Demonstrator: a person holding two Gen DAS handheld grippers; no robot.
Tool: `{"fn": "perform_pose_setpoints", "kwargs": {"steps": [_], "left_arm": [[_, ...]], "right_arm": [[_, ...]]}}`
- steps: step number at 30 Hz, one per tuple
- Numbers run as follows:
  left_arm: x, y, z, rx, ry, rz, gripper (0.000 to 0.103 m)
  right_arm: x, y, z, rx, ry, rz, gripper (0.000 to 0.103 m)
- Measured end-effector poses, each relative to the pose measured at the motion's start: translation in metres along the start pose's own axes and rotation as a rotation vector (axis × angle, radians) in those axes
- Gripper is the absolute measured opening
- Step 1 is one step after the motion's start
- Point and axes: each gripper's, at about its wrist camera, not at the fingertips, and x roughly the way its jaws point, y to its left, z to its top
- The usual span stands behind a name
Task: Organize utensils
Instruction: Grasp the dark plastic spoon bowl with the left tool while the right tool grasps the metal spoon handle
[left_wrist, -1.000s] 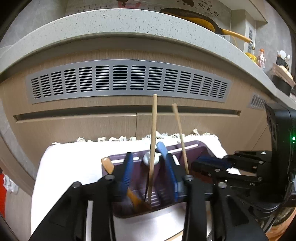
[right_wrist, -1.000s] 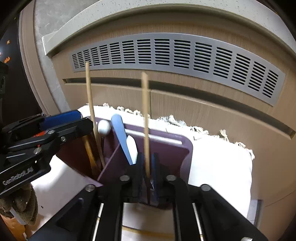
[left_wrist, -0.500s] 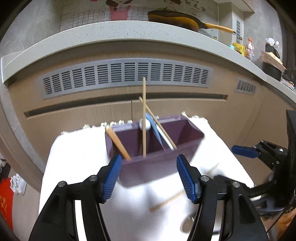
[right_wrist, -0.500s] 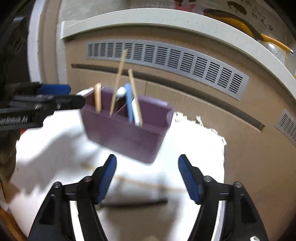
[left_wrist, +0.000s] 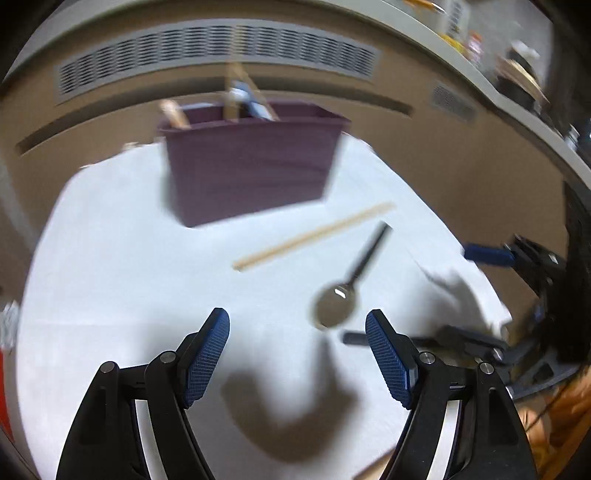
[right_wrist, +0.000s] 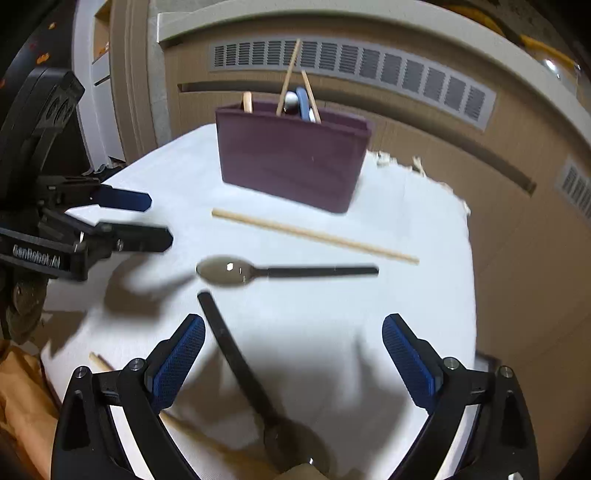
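A purple utensil holder (left_wrist: 251, 166) (right_wrist: 291, 162) stands on a white cloth (right_wrist: 406, 295) with chopsticks, a wooden handle and a blue-white utensil upright in it. In front of it lie a loose chopstick (right_wrist: 314, 234) (left_wrist: 314, 236) and a black-handled spoon (right_wrist: 229, 271) (left_wrist: 340, 295). A second black-handled utensil (right_wrist: 236, 354) lies on the cloth, passing under the span of my right gripper (right_wrist: 293, 354) without touching its pads. The right jaws are opening. My left gripper (left_wrist: 297, 354) (right_wrist: 147, 219) hangs over bare cloth with its jaws opening and nothing between them.
Behind the holder is a wooden cabinet front with a grey vent grille (right_wrist: 369, 70) under a speckled counter edge. Another chopstick (right_wrist: 99, 362) lies near the cloth's front left edge. The cloth's fringed right edge (right_wrist: 461, 206) is close to the cabinet.
Both grippers have drawn back and down from the holder and opened. The chopsticks they were shut on now stand loose in the holder. The spoon and loose chopstick have come into view.
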Motion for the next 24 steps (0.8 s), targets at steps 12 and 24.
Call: {"fn": "perform_pose_setpoints", "kwargs": {"steps": [12,24], "left_arm": [[0.053,-0.020,0.010,0.085,0.090,-0.015,0.069],[0.062,-0.021,0.016,0.110,0.102,0.066,0.039]], "right_arm": [[-0.002,-0.010,-0.023,0.041,0.016,-0.011,0.095],[-0.003,-0.010,-0.028,0.054,0.006,-0.013,0.095]]}}
